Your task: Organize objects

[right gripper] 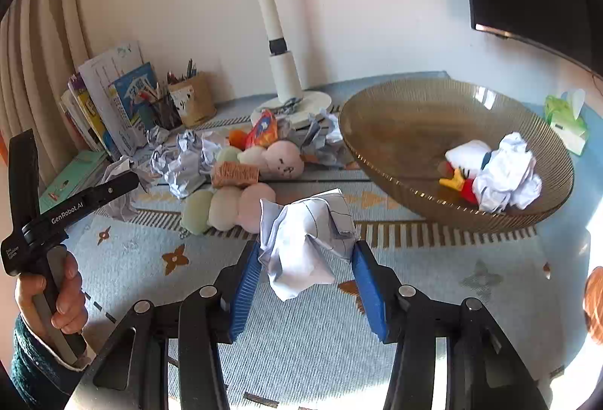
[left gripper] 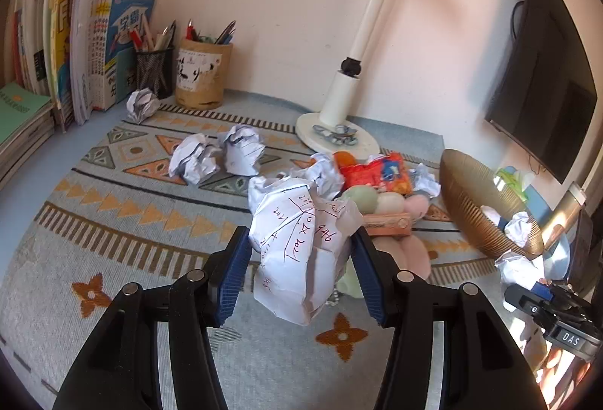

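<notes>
Between the blue pads of each tool, a crumpled paper ball is clamped — left gripper [left gripper: 301, 270] on a scribbled one [left gripper: 301, 251], right gripper [right gripper: 307, 278] on another [right gripper: 305, 240] — and, judging by contents, the amber bowl [right gripper: 377, 108] ahead-right must be reached next.

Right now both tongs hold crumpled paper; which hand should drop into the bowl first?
Right, probably: the right tongs hold their paper ball just before the bowl; from the left tongs, it lies off to the side.
</notes>
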### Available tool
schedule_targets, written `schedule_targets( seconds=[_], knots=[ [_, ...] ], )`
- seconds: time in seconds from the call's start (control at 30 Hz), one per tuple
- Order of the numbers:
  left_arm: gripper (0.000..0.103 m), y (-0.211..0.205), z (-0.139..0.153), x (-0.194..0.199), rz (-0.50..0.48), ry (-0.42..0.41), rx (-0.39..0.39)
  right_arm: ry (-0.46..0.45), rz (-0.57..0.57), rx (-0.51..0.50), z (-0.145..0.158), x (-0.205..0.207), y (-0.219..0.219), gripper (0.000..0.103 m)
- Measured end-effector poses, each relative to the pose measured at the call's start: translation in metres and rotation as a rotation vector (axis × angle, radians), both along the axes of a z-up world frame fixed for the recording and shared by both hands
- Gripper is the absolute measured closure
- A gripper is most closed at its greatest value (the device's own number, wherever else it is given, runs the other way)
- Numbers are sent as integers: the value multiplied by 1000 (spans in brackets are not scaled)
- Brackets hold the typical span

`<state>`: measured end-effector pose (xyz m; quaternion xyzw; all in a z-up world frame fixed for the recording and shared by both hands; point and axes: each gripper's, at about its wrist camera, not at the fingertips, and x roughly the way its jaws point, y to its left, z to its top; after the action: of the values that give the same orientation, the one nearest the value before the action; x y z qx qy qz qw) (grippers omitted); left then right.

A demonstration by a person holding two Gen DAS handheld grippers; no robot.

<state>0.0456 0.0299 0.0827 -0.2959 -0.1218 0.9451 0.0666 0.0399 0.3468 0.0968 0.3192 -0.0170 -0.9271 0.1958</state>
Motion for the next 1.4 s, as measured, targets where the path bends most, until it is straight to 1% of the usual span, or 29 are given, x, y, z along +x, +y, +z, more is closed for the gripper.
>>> schedule_targets(
  seconds=[0.1,0.17,0.2,0.27,0.3,0.37,0.47,0.5,0.53,0.57,0.6,0.63,0.67,0.7,0.8,0.87,0.97,1.07,1.13,1.17,1.2,1.23,1.3,1.37,1.4],
  knots=[
    [52,41,40,0,-109,81,3,124,-115,-9,45,7,30,54],
    [52,74,61,-9,-201,106,30,182,-222,-25,63,5,54,53],
    [52,91,69,-15,-239,116,35,192,-273,-36,68,1,66,53],
    [52,127,79,-31,-290,117,20,162,-370,-71,69,-14,88,53],
    [52,145,80,-39,-302,114,-3,136,-399,-98,66,-21,97,53],
    [52,173,78,-54,-318,97,-30,93,-415,-124,57,-34,106,53],
    [52,200,71,-69,-341,79,-30,47,-396,-115,46,-51,105,52],
    [52,207,68,-73,-336,77,-42,40,-390,-108,43,-55,104,49],
    [52,211,65,-76,-337,79,-53,35,-381,-103,40,-59,105,35],
    [48,216,61,-78,-345,83,-64,28,-371,-97,37,-63,103,27],
    [33,220,58,-81,-350,83,-76,25,-365,-94,33,-66,103,19],
    [28,222,54,-83,-345,81,-88,29,-372,-90,30,-66,105,19],
    [19,221,51,-85,-328,79,-97,28,-375,-84,27,-67,105,19],
    [14,216,48,-86,-324,73,-95,24,-375,-79,25,-67,106,19],
    [13,201,42,-89,-310,41,-72,16,-354,-94,18,-62,105,19],
    [13,188,41,-81,-291,40,-56,23,-326,-99,17,-58,101,19],
    [13,161,43,-65,-241,62,-36,51,-262,-97,22,-47,82,19],
    [13,124,49,-43,-166,95,-12,96,-177,-87,33,-36,55,19],
    [10,94,54,-28,-98,119,-7,134,-119,-80,39,-27,35,19],
    [6,78,55,-21,-56,130,-10,147,-89,-79,39,-23,24,17],
    [1,62,55,-15,-8,141,-16,153,-62,-77,38,-21,13,15],
    [1,46,54,-8,46,156,-24,152,-42,-72,35,-19,1,14],
    [1,15,48,-2,158,155,-62,125,-11,-63,22,-20,-23,14],
    [1,-8,35,2,269,124,-124,90,10,-64,4,-24,-42,14],
    [1,-17,26,5,309,109,-147,74,8,-56,-6,-26,-51,14]
  ],
)
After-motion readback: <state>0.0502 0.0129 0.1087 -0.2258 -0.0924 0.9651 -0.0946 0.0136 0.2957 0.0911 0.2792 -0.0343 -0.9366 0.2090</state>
